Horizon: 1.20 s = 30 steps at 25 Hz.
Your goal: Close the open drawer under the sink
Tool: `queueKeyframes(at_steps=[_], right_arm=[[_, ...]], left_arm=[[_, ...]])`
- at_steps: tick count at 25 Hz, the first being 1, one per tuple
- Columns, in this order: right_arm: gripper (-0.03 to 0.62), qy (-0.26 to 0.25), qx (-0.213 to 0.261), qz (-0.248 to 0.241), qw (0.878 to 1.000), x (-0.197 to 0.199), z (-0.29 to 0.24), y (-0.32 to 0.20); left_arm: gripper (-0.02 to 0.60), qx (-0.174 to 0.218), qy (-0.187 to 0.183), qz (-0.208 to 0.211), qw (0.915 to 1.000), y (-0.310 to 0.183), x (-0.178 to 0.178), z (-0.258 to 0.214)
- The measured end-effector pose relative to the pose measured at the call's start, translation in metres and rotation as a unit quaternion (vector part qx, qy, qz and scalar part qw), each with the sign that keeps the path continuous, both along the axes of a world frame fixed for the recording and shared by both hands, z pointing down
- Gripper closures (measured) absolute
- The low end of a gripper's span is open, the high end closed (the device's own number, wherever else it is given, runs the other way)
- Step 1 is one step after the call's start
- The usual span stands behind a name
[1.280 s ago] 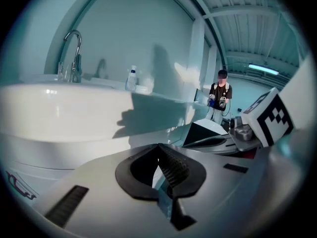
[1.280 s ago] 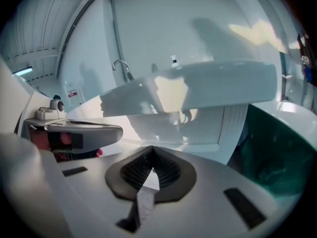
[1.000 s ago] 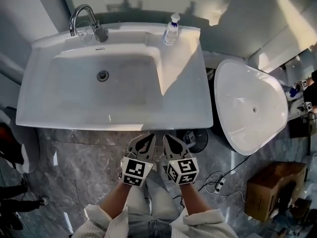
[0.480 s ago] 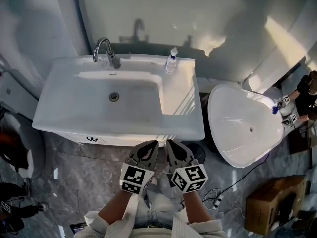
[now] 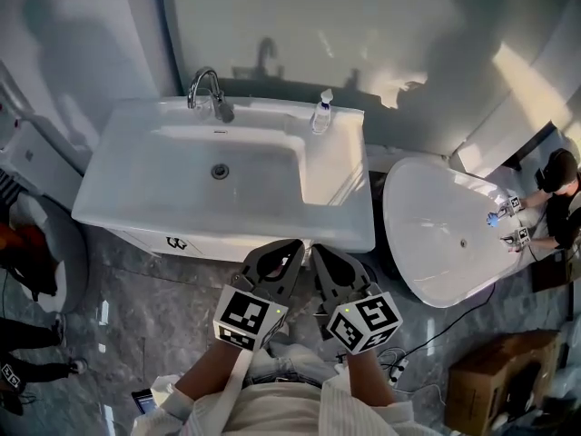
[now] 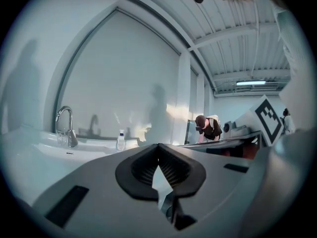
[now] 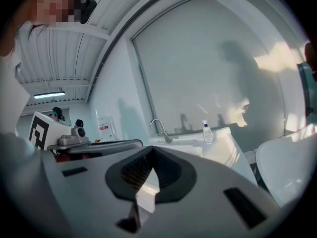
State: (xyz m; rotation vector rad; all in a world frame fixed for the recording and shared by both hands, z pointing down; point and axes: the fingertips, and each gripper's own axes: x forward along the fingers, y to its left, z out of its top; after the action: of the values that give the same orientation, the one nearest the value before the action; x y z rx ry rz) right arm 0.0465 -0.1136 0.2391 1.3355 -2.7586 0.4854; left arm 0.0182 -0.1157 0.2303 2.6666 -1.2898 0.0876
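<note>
1. The left gripper (image 5: pixel 283 254) and the right gripper (image 5: pixel 329 258) are held side by side in front of the sink (image 5: pixel 136 184), near its front edge and toward its right half, tips pointing at it.
2. In the left gripper view, the left gripper (image 6: pixel 158 148) has its two dark ribbed pads (image 6: pixel 144 171) meeting at the tips. Only a small gap shows behind the tips, and nothing sits in it.
3. In the right gripper view, the right gripper (image 7: pixel 150 150) is drawn together the same way, tips touching and empty.
4. The drawer (image 5: pixel 211 247) appears as a white front just under the sink's front edge, with a small dark mark (image 5: pixel 177 242) left of its middle. Neither gripper touches it. From this steep angle I cannot tell whether it is fully pushed in.
5. A chrome faucet (image 5: pixel 207 91) stands at the sink's back edge, left of centre.
6. A clear soap bottle (image 5: pixel 321 113) stands at the back edge near the right corner.
7. A white tub (image 5: pixel 436 243) sits on the floor just right of the sink.
8. Another person (image 5: pixel 558 193) leans at the tub's far right side.
9. A cardboard box (image 5: pixel 495 380) lies on the floor, well apart from the sink.
</note>
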Motion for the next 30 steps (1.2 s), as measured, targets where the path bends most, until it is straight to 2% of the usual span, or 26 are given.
queueKeyframes(at_steps=[6,11,30], right_arm=[[0.585,-0.003,0.011,-0.018,1.0,-0.003,-0.018,0.007],[0.585,-0.018,0.012,-0.029,0.999,-0.003,-0.027,0.009],[0.585,-0.021,0.004,-0.041,0.999,-0.008,-0.02,0.018]], left_arm=[[0.566,0.016,-0.001,0.011,0.9998,0.01,0.005,-0.016],[0.566,0.012,-0.001,0.006,0.9999,0.012,0.003,-0.015],[0.566,-0.002,-0.004,-0.009,0.9999,0.019,-0.011,-0.003]])
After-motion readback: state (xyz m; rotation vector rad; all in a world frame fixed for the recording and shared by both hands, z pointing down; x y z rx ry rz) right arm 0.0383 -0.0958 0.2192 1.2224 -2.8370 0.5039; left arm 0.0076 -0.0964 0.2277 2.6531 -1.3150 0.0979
